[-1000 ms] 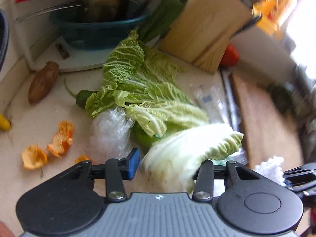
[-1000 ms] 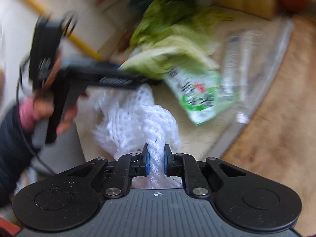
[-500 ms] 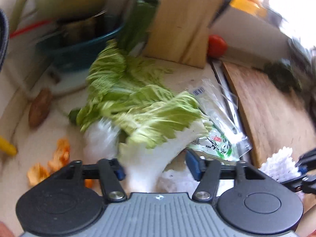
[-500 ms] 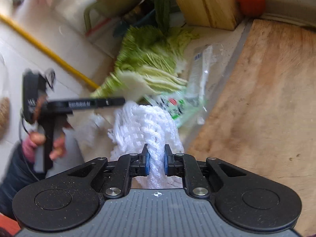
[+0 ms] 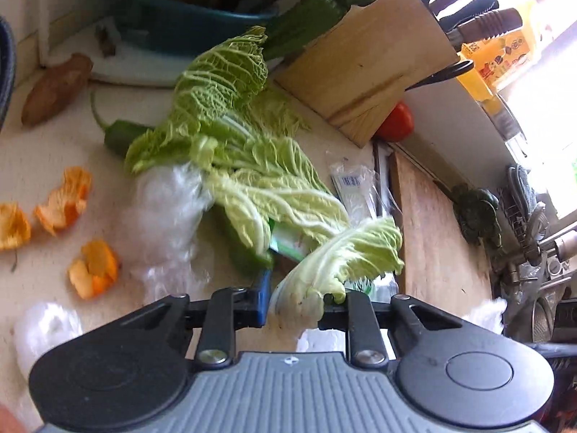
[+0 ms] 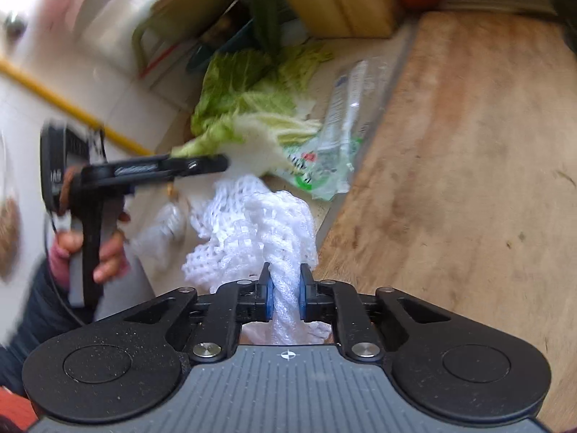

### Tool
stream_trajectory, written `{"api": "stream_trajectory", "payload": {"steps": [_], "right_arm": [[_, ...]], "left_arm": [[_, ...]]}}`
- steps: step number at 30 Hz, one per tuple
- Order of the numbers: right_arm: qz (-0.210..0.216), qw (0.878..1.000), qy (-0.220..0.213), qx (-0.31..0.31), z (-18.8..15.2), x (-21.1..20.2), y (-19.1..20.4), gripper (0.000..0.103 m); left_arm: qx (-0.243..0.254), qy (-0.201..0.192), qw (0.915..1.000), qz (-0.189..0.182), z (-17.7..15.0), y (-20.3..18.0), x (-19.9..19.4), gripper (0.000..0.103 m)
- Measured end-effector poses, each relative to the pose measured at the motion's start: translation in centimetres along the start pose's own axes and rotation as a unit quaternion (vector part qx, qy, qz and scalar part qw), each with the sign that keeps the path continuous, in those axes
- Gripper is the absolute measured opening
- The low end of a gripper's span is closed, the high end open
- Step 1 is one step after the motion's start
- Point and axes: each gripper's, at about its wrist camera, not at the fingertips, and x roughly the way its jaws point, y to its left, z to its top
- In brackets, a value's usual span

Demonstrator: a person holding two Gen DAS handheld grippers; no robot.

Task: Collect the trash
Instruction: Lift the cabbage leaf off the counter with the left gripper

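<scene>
the left gripper [image 5: 294,305] has just been closing, and its jaws now pinch the white stalk of a cabbage leaf [image 5: 339,256], whose green frill hangs out toward the wooden cutting board [image 5: 432,249]. just beyond it more loose cabbage leaves [image 5: 234,144] lie heaped in the middle of the worktop [image 5: 43,151], over a green printed wrapper [image 6: 317,169] and beside a clear plastic bag [image 5: 353,187] at the board's edge. crumpled clear film [image 5: 166,209] sits against the heap, and orange peels [image 5: 68,202] are scattered toward the worktop's near left edge. a knife block [image 5: 364,61] and a tomato [image 5: 396,122] stand at the back.

the right gripper [image 6: 285,297] is clenched on a twisted white foam net [image 6: 259,223], which bulges out ahead of the fingers, near the board's edge.
</scene>
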Motion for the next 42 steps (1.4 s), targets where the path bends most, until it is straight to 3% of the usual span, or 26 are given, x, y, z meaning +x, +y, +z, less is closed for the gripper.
{"api": "stream_trajectory", "payload": {"steps": [3, 7, 12, 14, 16, 22, 23, 29, 33, 36, 42], "right_arm": [[0.034, 0.999, -0.018, 0.038, 0.3, -1.3, -1.0, 0.016], [0.065, 0.995, -0.043, 0.068, 0.5, -3.0, -1.9, 0.016], [0.04, 0.996, -0.05, 0.068, 0.6, -3.2, -2.3, 0.016], [0.042, 0.995, -0.042, 0.074, 0.6, -2.5, -2.5, 0.016], [0.043, 0.996, -0.038, 0.072, 0.4, -1.9, -2.4, 0.017], [0.049, 0.995, -0.042, 0.076, 0.1, -1.2, -2.3, 0.017], [0.05, 0.995, -0.045, 0.077, 0.1, -1.2, -2.4, 0.017], [0.065, 0.993, -0.051, 0.087, 0.6, -0.7, -2.2, 0.017], [0.08, 0.993, -0.048, 0.073, 1.1, -0.5, -1.5, 0.017], [0.09, 0.993, -0.044, 0.06, 1.5, -0.4, -0.9, 0.017], [0.12, 0.991, -0.032, 0.05, 2.2, 0.4, -0.4, 0.017]], "left_arm": [[0.021, 0.0, 0.9997, 0.011, -1.5, -0.6, -0.7, 0.021], [0.118, 0.011, 0.9895, 0.083, -2.6, -3.0, 0.5, 0.022], [0.14, 0.014, 0.9863, 0.087, -1.2, -4.0, 2.9, 0.047], [0.108, 0.025, 0.9913, 0.071, -0.3, -3.2, 3.8, 0.055], [0.056, 0.018, 0.9973, 0.045, 0.1, -1.8, 3.8, 0.054], [-0.013, 0.0, 0.9999, -0.008, -1.1, 0.3, 1.1, 0.02], [-0.028, -0.003, 0.9994, -0.021, -1.4, 0.7, 0.6, 0.015], [-0.095, -0.045, 0.9918, -0.072, -2.6, 1.6, -2.5, 0.015], [-0.115, -0.089, 0.9836, -0.108, -3.6, 1.4, -4.8, 0.015], [-0.119, -0.109, 0.9828, -0.089, -4.1, 1.2, -6.0, 0.015], [-0.14, -0.156, 0.9721, -0.105, -5.9, 1.2, -8.6, 0.015]]}}
